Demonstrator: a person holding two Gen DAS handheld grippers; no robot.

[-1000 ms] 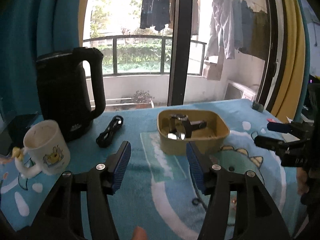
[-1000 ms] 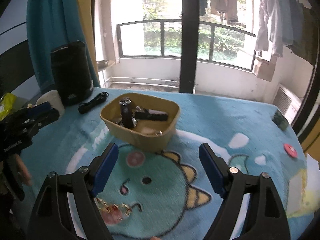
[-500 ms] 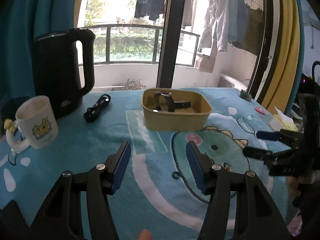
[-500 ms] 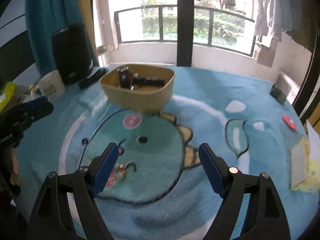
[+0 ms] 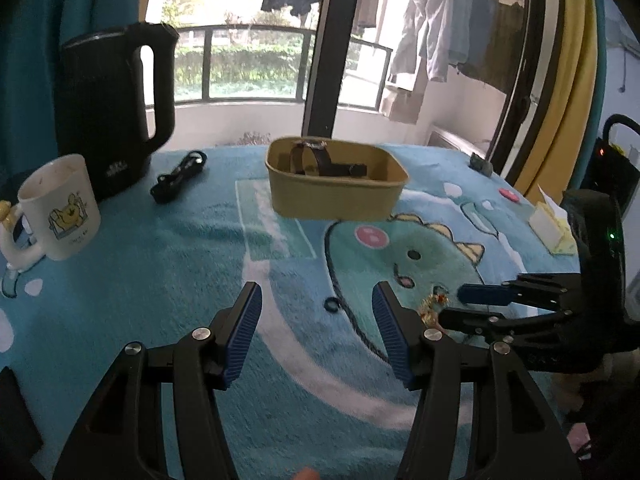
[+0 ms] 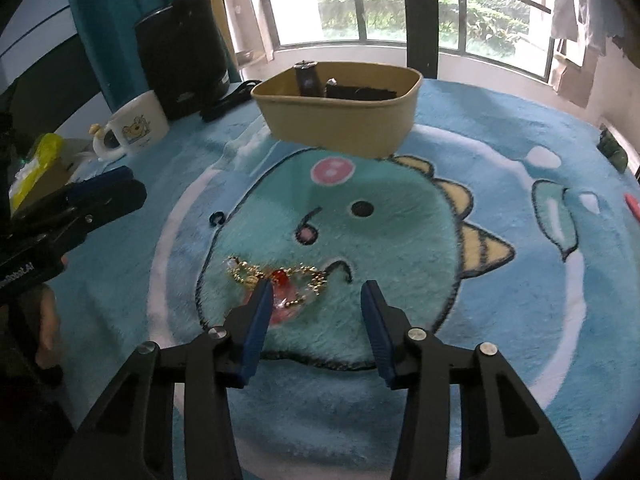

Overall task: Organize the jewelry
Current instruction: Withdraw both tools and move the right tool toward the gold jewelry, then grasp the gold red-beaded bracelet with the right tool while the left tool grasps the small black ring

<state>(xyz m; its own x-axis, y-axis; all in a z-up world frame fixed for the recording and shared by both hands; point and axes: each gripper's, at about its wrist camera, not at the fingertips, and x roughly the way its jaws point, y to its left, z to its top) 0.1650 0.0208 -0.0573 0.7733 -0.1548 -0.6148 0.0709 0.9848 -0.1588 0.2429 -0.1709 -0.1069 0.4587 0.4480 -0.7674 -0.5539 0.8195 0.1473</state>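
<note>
2 tongs (image 6: pixel 316 300), right closing over necklace (image 6: pixel 280 280)

Plush blue dinosaur-print blanket (image 6: pixel 400 240) lies bare across its middle — the tan oblong plastic tub (image 6: pixel 340 116) blocks the far side, black electric kettle (image 5: pixel 108 108) and white cartoon mug (image 5: pixel 60 208) its left.

I've dropped my right gripper (image 6: pixel 316 300) low over the gold necklace (image 6: pixel 280 280), jaws closing with it partly between them, not yet pinched; my left gripper (image 5: pixel 316 308) has sunk closer too.
</note>
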